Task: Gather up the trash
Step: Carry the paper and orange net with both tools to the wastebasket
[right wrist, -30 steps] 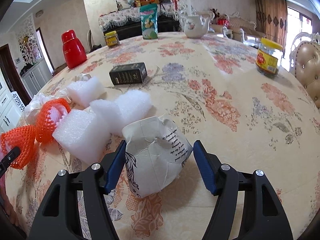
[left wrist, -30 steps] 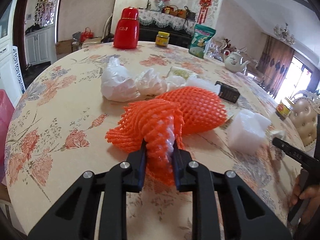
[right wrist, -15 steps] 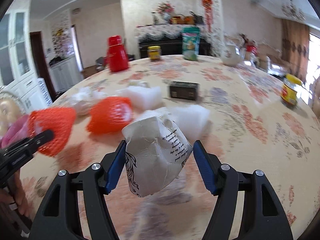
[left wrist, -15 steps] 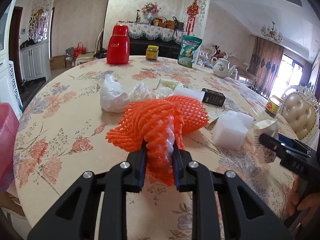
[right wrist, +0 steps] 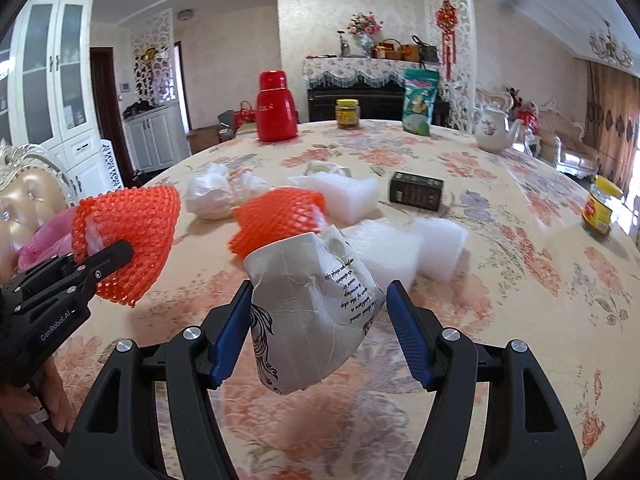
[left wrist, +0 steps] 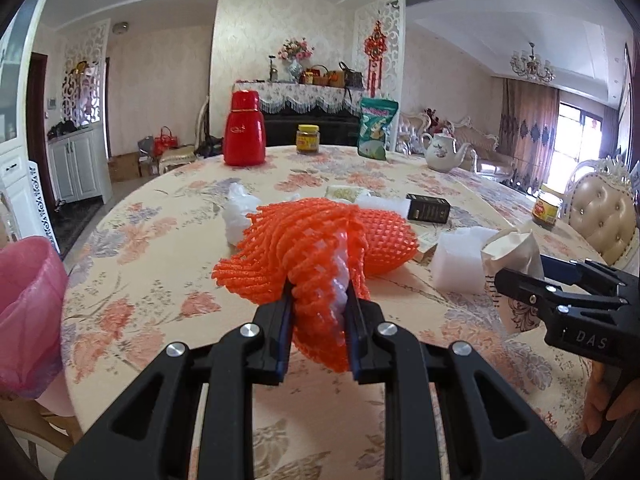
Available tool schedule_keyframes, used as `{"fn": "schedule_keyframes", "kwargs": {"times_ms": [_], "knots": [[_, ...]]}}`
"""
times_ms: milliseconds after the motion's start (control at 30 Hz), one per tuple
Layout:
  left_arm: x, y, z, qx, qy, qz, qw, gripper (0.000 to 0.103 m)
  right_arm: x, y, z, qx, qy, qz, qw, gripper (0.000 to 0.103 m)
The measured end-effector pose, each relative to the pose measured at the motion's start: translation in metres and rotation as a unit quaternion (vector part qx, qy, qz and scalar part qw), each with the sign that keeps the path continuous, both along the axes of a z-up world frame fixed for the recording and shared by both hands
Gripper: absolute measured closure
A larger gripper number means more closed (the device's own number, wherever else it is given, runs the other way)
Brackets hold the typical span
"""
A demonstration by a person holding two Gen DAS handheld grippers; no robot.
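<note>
My left gripper point(left wrist: 318, 312) squeezes the orange foam net point(left wrist: 304, 248); my right gripper point(right wrist: 320, 320) clamps the crumpled white paper cup point(right wrist: 312, 300); both now lifted off the table, nearer the pink bag point(left wrist: 28, 304).

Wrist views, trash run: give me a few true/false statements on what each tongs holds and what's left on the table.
1. The left tongs grip an orange foam fruit net. True.
2. The right tongs are empty. False: they hold a crumpled white paper cup.
3. A second orange net lies on the floral tablecloth. True.
4. The red thermos lies tipped over. False: it stands upright.
5. The small black box is inside the pink-lined bin. False: it is on the table.
</note>
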State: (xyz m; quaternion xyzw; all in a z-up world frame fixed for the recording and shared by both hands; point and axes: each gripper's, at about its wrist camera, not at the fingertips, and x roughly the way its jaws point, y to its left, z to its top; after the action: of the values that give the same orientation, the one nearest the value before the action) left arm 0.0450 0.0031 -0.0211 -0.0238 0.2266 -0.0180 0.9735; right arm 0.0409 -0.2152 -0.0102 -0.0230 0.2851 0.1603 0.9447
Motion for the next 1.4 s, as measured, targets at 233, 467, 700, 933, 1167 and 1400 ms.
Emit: {"fn": "schedule_keyframes", "kwargs": {"times_ms": [233,467,700,933,1167,1400], "knots": [[-0.023,0.027,0.002,-0.002,-0.027,0.027,0.9993,0.081,-0.006,0.031,0.002,-0.003,-0.008,0.032,0.999,0.039],[-0.044,0.063,0.003,0.002,-0.039,0.068,0.9969,0.081,-0.011,0.065,0.007,0.0,-0.024,0.075,0.997,0.039],[-0.069,0.097,0.003,0.023,-0.054,0.116,0.9915,0.08,-0.007,0.105,0.016,0.006,-0.033,0.125,0.992,0.039],[-0.091,0.14,0.016,0.038,-0.08,0.184,0.979,0.08,-0.001,0.172,0.024,0.008,-0.038,0.195,0.98,0.039],[-0.115,0.199,0.03,0.04,-0.093,0.246,0.9639,0.08,0.002,0.251,0.041,0.027,-0.054,0.272,0.96,0.038],[-0.122,0.275,0.035,0.012,-0.078,0.257,0.963,0.079,0.012,0.333,0.051,0.06,-0.054,0.343,0.936,0.038]]}}
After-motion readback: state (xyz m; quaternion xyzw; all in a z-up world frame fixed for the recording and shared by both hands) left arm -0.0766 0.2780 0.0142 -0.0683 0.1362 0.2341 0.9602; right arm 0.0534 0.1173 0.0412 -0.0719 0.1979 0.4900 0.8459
